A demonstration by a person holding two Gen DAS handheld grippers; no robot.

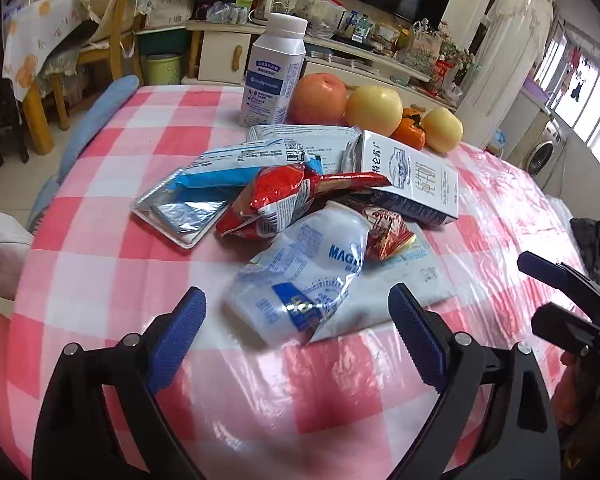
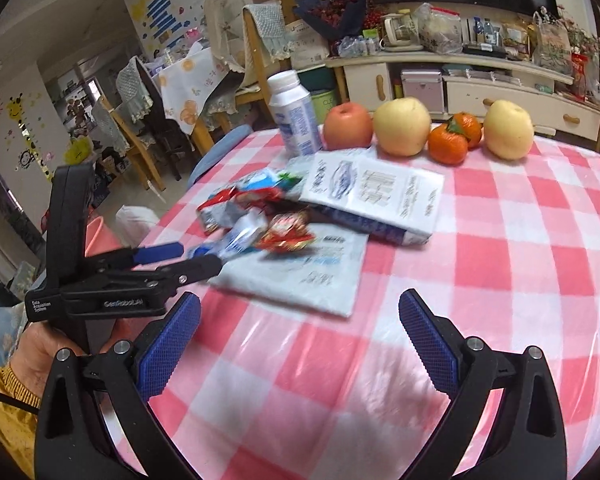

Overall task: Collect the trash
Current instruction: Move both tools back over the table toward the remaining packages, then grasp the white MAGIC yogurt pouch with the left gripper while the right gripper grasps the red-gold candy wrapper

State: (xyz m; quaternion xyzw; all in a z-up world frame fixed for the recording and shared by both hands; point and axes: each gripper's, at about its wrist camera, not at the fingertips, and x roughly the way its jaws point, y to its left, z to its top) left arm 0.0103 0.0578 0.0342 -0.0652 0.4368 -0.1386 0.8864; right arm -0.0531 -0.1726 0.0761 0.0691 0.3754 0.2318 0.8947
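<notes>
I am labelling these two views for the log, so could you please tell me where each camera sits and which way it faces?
Left wrist: sits on the left gripper, facing down over the checked table at a white wrapper; its open fingers show, with the right gripper at the edge.
Right wrist: sits on the right gripper, facing the same table with open fingers; the left gripper and a hand show.
Shared: milk carton, bottle, fruit.

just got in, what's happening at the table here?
A person is clearing trash off a checked tablecloth, holding a gripper in each hand. The left gripper is open, jaws on either side of a crumpled white wrapper but not touching it. The right gripper is open over bare cloth. Nothing is picked up yet. A milk carton, a red wrapper, a bottle and fruit sit beyond.
</notes>
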